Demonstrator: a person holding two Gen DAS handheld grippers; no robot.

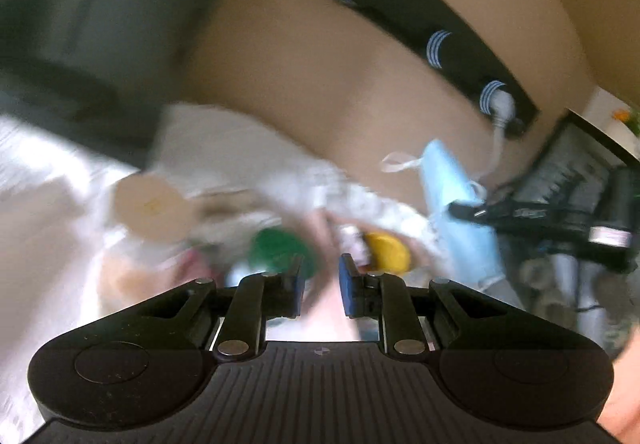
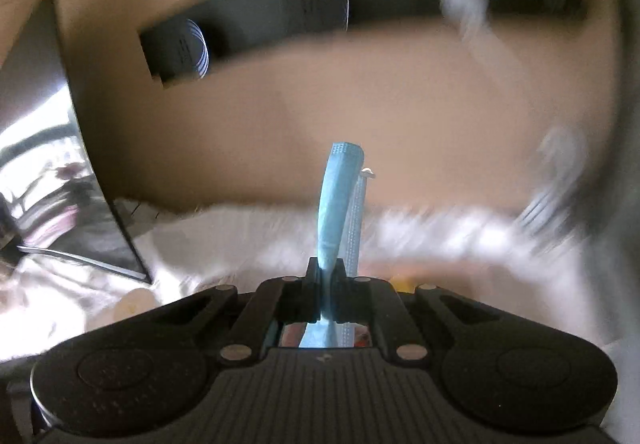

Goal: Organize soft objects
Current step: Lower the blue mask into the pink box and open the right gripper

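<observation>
My right gripper (image 2: pixel 326 272) is shut on a light blue face mask (image 2: pixel 338 196), which stands up edge-on between the jaws with a white ear loop at its top. The same mask (image 1: pixel 456 212) shows in the left wrist view, held by the right gripper (image 1: pixel 464 209) at the right. My left gripper (image 1: pixel 322 278) is open and empty, its blue pads apart, above a blurred pile: a green round object (image 1: pixel 280 250), a yellow object (image 1: pixel 388 252) and white cloth (image 1: pixel 248 152).
A beige round disc (image 1: pixel 154 206) lies left of the pile. A black power strip (image 1: pixel 420 28) with a white plug (image 1: pixel 502 106) sits on the tan wall; it also shows in the right wrist view (image 2: pixel 360 4). Both views are motion-blurred.
</observation>
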